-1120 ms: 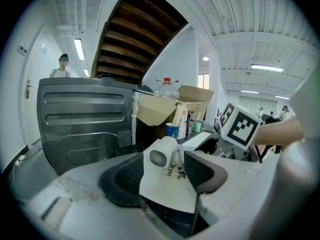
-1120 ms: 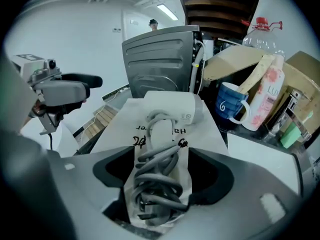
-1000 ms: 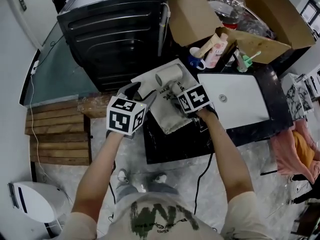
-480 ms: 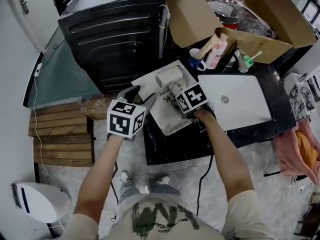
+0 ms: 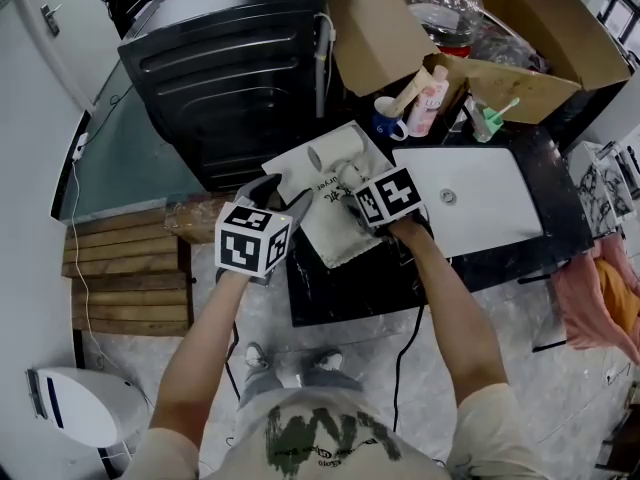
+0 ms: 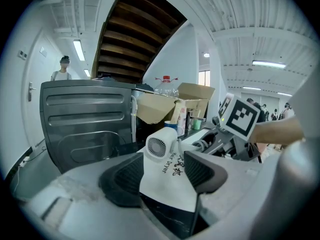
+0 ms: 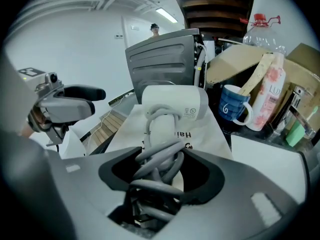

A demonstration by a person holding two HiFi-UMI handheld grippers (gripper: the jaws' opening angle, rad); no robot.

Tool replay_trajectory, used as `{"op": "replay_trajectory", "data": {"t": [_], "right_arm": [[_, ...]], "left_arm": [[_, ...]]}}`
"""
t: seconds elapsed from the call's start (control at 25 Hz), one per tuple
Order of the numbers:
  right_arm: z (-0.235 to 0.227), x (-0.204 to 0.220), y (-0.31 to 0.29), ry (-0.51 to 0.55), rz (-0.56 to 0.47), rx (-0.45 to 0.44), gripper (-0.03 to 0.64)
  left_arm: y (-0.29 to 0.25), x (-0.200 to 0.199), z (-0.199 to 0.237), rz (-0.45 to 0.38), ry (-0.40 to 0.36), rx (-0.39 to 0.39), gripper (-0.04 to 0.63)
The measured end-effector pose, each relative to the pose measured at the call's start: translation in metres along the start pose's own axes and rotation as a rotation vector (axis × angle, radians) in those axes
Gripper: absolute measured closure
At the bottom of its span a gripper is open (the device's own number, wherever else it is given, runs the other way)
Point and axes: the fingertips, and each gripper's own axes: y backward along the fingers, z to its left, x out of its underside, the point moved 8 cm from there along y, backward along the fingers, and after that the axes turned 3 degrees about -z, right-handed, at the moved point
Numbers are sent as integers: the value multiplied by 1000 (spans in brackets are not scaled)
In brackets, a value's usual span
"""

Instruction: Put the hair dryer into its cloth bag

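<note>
The white hair dryer [image 5: 335,153] lies on its white cloth bag [image 5: 335,230] on the black counter [image 5: 380,280]. In the right gripper view the dryer [image 7: 175,101] points away, its grey cord coiled round the handle. My right gripper [image 5: 347,176] [image 7: 160,171] has just been closing, and the cord bundle fills the gap and touches both pads. My left gripper [image 5: 282,190] [image 6: 161,173] stands open at the bag's near left edge, with the printed cloth [image 6: 167,179] lying flat between its jaws. The dryer's grille end [image 6: 157,146] faces that gripper.
A black appliance [image 5: 230,68] stands behind the counter. An open cardboard box [image 5: 400,38] holds a water jug, with a blue mug [image 5: 388,120] and a pink bottle [image 5: 432,98] beside it. A white sink [image 5: 465,200] lies to the right, wooden slats [image 5: 120,268] to the left.
The right gripper's jaws have drawn in around the dryer's cord-wrapped handle and lifted slightly. The left gripper has stayed at the bag's edge.
</note>
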Motion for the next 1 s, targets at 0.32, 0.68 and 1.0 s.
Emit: {"op": "replay_trajectory", "data": {"t": [0.32, 0.68, 1.0], "right_arm": [[3, 5, 32, 1, -51, 16, 374], [-5, 25, 69, -51, -90, 80, 374], [2, 52, 105, -122, -121, 175, 374]], "left_arm": [[1, -6, -21, -5, -14, 26, 331], [-5, -8, -45, 6, -47, 95, 331], [-6, -10, -65, 26, -92, 201, 331]]}}
